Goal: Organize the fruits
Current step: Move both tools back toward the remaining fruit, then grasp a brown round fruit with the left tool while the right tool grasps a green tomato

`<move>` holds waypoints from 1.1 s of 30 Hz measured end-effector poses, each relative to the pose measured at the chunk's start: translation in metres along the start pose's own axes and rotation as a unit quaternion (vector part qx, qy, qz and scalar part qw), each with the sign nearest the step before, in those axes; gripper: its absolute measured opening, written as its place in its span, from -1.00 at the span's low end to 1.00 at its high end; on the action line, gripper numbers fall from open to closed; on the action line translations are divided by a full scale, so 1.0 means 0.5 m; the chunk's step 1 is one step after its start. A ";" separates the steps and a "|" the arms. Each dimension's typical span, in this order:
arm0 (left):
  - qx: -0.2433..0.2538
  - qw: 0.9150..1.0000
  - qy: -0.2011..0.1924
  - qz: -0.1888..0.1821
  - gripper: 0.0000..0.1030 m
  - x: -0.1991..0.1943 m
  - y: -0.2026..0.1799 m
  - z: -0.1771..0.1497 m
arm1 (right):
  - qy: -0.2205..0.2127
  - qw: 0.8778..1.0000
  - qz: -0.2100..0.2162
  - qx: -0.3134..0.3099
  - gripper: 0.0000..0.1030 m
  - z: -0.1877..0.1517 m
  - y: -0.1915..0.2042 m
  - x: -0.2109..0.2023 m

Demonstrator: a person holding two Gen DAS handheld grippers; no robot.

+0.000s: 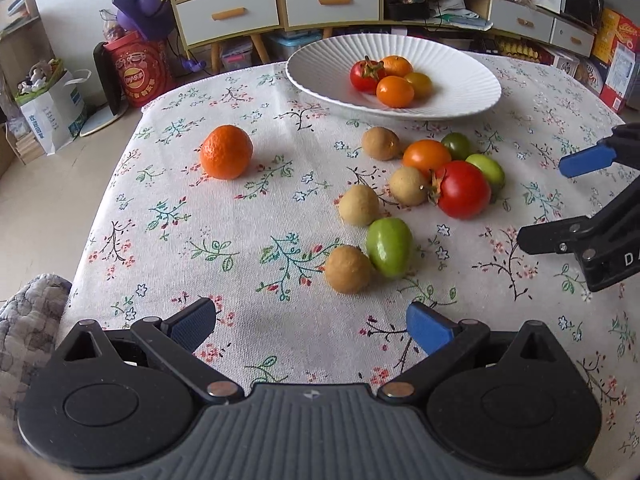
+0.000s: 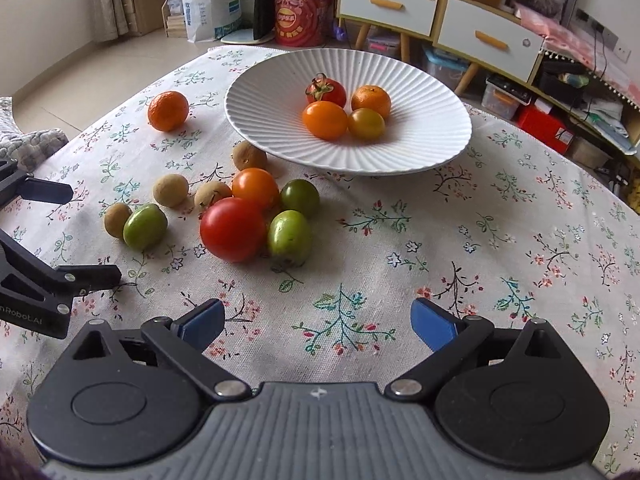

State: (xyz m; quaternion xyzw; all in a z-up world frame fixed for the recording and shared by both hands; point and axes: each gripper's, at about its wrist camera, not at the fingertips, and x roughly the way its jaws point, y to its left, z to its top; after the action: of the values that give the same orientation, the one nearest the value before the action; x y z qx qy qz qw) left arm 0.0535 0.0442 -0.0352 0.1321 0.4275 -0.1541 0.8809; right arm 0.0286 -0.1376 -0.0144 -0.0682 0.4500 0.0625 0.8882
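A white ribbed plate (image 1: 452, 92) (image 2: 420, 144) at the far side of the floral tablecloth holds several fruits: a red tomato, two orange ones and a yellowish one. On the cloth lies a cluster: a big red tomato (image 1: 462, 190) (image 2: 234, 230), an orange tomato (image 1: 426, 156), green fruits (image 1: 389, 252) (image 2: 289, 238) and several brown longans (image 1: 347, 269). A mandarin (image 1: 226, 152) (image 2: 168, 111) sits apart to the left. My left gripper (image 1: 312, 326) is open over bare cloth, just short of the nearest longan. My right gripper (image 2: 316, 326) is open with nothing between its fingers, nearer than the cluster.
Each gripper shows at the edge of the other's view: the right gripper's fingers (image 1: 584, 162), the left gripper's fingers (image 2: 44, 194). Behind the table stand drawer cabinets (image 1: 280, 4), a red tin (image 1: 138, 68), a paper bag (image 1: 52, 108) and boxes. A grey cushion (image 1: 28, 312) lies beside the table's left edge.
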 end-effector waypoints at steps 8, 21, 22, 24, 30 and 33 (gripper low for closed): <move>-0.008 0.997 -0.062 -0.041 0.92 0.007 0.018 -0.026 | -0.029 1.000 0.009 0.008 1.00 -0.016 -0.009 0.029; -0.003 0.996 -0.079 -0.049 0.90 0.017 0.030 -0.014 | -0.079 0.997 0.003 0.005 0.86 -0.010 -0.038 0.037; -0.003 0.996 -0.079 -0.050 0.88 0.017 0.030 -0.013 | -0.080 0.997 0.002 0.003 0.83 -0.009 -0.037 0.037; -0.001 0.995 -0.080 -0.053 0.75 0.015 0.028 -0.011 | -0.085 0.996 -0.001 -0.001 0.67 -0.007 -0.034 0.034; 0.007 0.995 -0.080 -0.063 0.41 0.010 0.023 -0.005 | -0.089 0.996 0.003 -0.014 0.21 0.002 -0.024 0.031; 0.009 0.995 -0.078 -0.067 0.28 0.009 0.020 -0.004 | -0.087 0.996 0.011 -0.015 -0.01 0.006 -0.021 0.029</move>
State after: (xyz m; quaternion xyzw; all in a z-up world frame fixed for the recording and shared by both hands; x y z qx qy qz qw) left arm 0.0586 0.0535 -0.0386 0.0984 0.3637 -0.2269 0.8981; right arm 0.0413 -0.1464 -0.0239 -0.0710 0.3706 0.0853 0.9221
